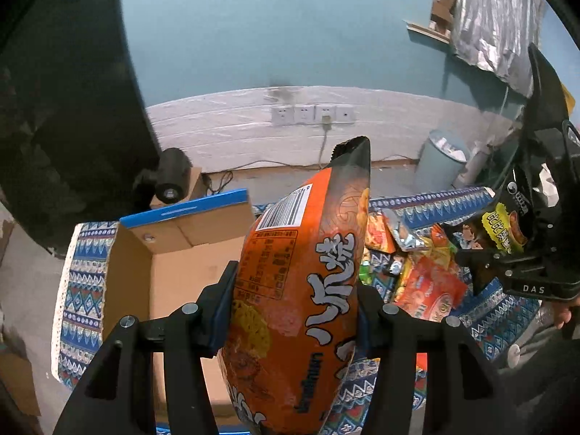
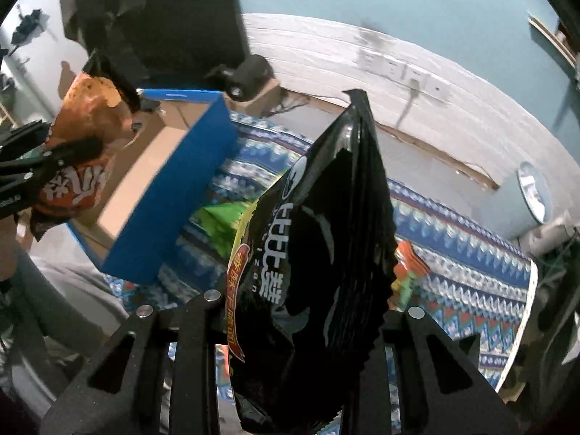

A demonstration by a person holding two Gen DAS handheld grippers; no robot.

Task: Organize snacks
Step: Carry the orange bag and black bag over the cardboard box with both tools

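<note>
Orange snack bag (image 1: 301, 290) stands nearest, clenched between the pads of the left claw (image 1: 290, 311), its long axis upright, sealed end pointing up above the cardboard box (image 1: 174, 272). Only the left view shows the snack pile (image 1: 417, 264) on the desk (image 1: 83, 290). Right claw (image 2: 301, 326) grasps a black bag (image 2: 326, 253), also upright.

The orange bag (image 1: 301, 290) carries white lettering outlined in black, a black top edge and a white barcode patch. The black bag (image 2: 315, 272) has white lettering and a red-and-yellow band down one side. The box (image 1: 174, 253) is plain brown inside with a blue rim and blue outer walls. The cloth (image 1: 83, 282) shows blue, white and red zigzag bands. The wall (image 1: 272, 29) is teal over white boards. The bin (image 1: 440, 161) is pale blue-grey.
</note>
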